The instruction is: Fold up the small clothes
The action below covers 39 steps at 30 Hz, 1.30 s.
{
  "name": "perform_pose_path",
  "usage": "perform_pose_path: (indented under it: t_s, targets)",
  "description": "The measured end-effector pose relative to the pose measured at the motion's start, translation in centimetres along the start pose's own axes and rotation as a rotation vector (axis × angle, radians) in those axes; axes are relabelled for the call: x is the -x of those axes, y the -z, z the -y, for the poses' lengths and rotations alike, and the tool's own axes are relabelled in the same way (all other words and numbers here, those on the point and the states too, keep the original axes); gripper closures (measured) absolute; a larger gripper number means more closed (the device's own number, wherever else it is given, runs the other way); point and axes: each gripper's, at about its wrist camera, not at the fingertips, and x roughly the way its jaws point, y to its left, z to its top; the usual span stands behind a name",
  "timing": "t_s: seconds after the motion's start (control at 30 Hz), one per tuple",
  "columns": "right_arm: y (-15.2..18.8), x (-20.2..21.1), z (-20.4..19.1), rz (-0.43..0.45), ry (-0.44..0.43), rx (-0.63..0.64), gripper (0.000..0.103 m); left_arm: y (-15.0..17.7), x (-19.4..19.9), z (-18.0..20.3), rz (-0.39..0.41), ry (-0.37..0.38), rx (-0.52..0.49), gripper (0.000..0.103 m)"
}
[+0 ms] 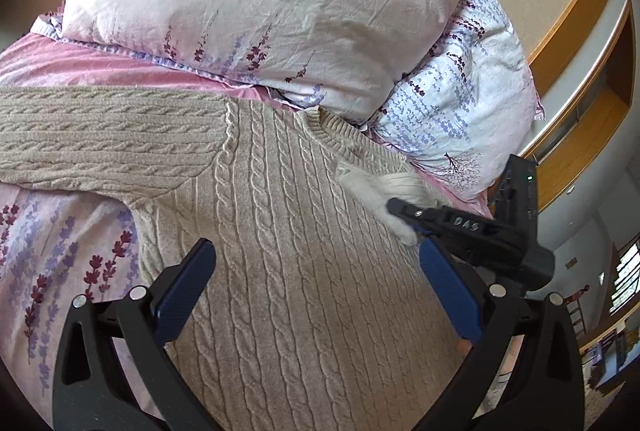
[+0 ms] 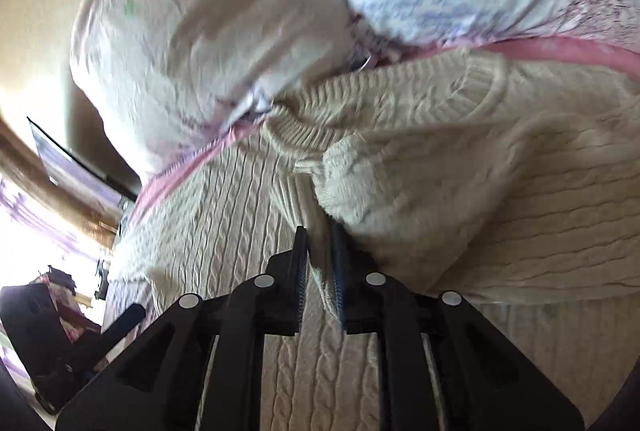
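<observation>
A beige cable-knit sweater [image 1: 288,231] lies flat on the bed, collar toward the pillows, one sleeve [image 1: 100,143] stretched out to the left. My left gripper [image 1: 316,255] is open just above the sweater's body, holding nothing. My right gripper [image 1: 404,215] shows at the right of the left wrist view, shut on the other sleeve's cuff. In the right wrist view the right gripper [image 2: 320,239] is shut on that sleeve [image 2: 384,183], which is pulled over the sweater [image 2: 224,215] near the collar [image 2: 296,135]. That view is blurred.
Two floral pillows [image 1: 256,3] [image 1: 464,103] lie close behind the collar. A pink floral bedsheet [image 1: 60,247] is under the sweater. Wooden furniture [image 1: 592,135] stands to the right of the bed.
</observation>
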Motion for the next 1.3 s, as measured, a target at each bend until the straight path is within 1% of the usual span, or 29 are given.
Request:
perform_pose_path:
  t_s: [0.03, 0.07, 0.1, 0.17, 0.2, 0.23, 0.3, 0.4, 0.43, 0.47, 0.5, 0.53, 0.57, 0.6, 0.63, 0.67, 0.7, 0.77, 0.8, 0.87, 0.9, 0.97, 1.03, 1.1, 1.13, 1.17, 1.2, 1.27, 1.3]
  targets:
    - [0.2, -0.3, -0.5, -0.029, -0.012, 0.008, 0.080, -0.2, -0.3, -0.1, -0.013, 0.013, 0.020, 0.002]
    - [0.4, -0.1, -0.8, -0.038, -0.037, 0.010, 0.062, -0.6, -0.7, -0.1, -0.025, 0.025, 0.039, 0.002]
    - [0.4, 0.6, -0.9, -0.031, -0.066, 0.008, 0.047, -0.9, -1.2, -0.1, -0.038, 0.041, 0.059, 0.002]
    - [0.8, 3.0, -0.5, 0.030, -0.092, -0.024, 0.039, -1.6, -2.5, 0.0, -0.075, 0.063, 0.097, 0.004]
    - [0.6, 4.3, 0.2, 0.056, -0.104, -0.051, 0.038, -1.9, -3.3, 0.0, -0.098, 0.069, 0.117, 0.011]
    - [0.9, 5.7, 1.2, 0.081, -0.119, -0.090, 0.038, -2.1, -4.2, 0.2, -0.126, 0.076, 0.141, 0.014]
    - [1.0, 8.3, 3.5, 0.130, -0.127, -0.170, 0.038, -2.4, -6.2, 0.5, -0.179, 0.106, 0.185, 0.028]
    - [1.7, 11.8, 7.5, 0.191, -0.094, -0.270, 0.038, -2.7, -9.1, 1.3, -0.241, 0.113, 0.234, 0.036]
    - [2.1, 12.9, 8.8, 0.208, -0.080, -0.306, 0.038, -2.7, -9.9, 1.6, -0.253, 0.113, 0.247, 0.038]
    - [2.2, 13.0, 9.8, 0.218, -0.072, -0.338, 0.038, -2.8, -10.8, 1.8, -0.261, 0.113, 0.259, 0.042]
    - [2.6, 13.7, 10.9, 0.229, -0.070, -0.377, 0.038, -2.9, -11.5, 1.9, -0.263, 0.105, 0.271, 0.048]
    - [2.8, 14.1, 11.8, 0.236, -0.073, -0.405, 0.038, -3.0, -12.2, 1.9, -0.261, 0.097, 0.286, 0.052]
    - [3.2, 14.3, 12.6, 0.240, -0.075, -0.432, 0.038, -3.2, -12.8, 1.9, -0.257, 0.097, 0.300, 0.057]
    - [3.5, 14.8, 13.4, 0.242, -0.077, -0.453, 0.038, -3.4, -13.5, 1.8, -0.253, 0.097, 0.313, 0.065]
    - [3.7, 14.6, 13.8, 0.236, -0.074, -0.474, 0.038, -3.6, -14.1, 1.7, -0.253, 0.098, 0.326, 0.069]
    - [3.9, 14.2, 14.0, 0.226, -0.071, -0.487, 0.040, -3.8, -14.8, 1.6, -0.255, 0.108, 0.339, 0.078]
    - [3.9, 13.7, 14.1, 0.212, -0.063, -0.500, 0.044, -4.0, -15.3, 1.5, -0.259, 0.125, 0.345, 0.085]
    - [4.2, 13.2, 14.7, 0.198, -0.037, -0.523, 0.048, -4.5, -15.7, 1.3, -0.249, 0.135, 0.329, 0.095]
    - [4.2, 12.9, 14.9, 0.196, -0.017, -0.536, 0.050, -4.7, -15.2, 1.2, -0.221, 0.128, 0.316, 0.096]
    - [4.6, 12.8, 15.6, 0.207, 0.022, -0.567, 0.053, -5.4, -13.1, 0.7, -0.118, 0.109, 0.291, 0.096]
    - [4.8, 12.8, 16.0, 0.222, 0.042, -0.583, 0.055, -5.5, -12.0, 0.5, -0.081, 0.098, 0.281, 0.096]
    - [4.8, 13.0, 16.8, 0.268, 0.073, -0.614, 0.057, -5.6, -10.7, 0.0, -0.045, 0.044, 0.266, 0.096]
    - [4.7, 13.1, 17.4, 0.310, 0.081, -0.639, 0.058, -5.5, -10.5, -0.5, -0.063, 0.011, 0.240, 0.096]
    - [4.4, 13.1, 17.8, 0.337, 0.083, -0.661, 0.059, -5.2, -11.0, -1.0, -0.093, 0.000, 0.249, 0.095]
    - [4.2, 13.1, 17.9, 0.346, 0.089, -0.663, 0.063, -5.0, -11.2, -1.2, -0.102, -0.007, 0.255, 0.094]
    - [4.1, 13.2, 18.1, 0.357, 0.104, -0.659, 0.084, -4.9, -11.4, -1.4, -0.105, -0.012, 0.259, 0.094]
    - [4.0, 13.4, 18.1, 0.373, 0.107, -0.654, 0.094, -4.9, -11.4, -1.7, -0.105, -0.016, 0.257, 0.094]
    - [4.4, 14.2, 17.9, 0.424, 0.107, -0.662, 0.095, -5.1, -11.2, -1.8, -0.086, -0.026, 0.245, 0.095]
    - [4.5, 14.3, 17.8, 0.431, 0.118, -0.654, 0.095, -5.1, -11.0, -2.0, -0.079, -0.039, 0.236, 0.095]
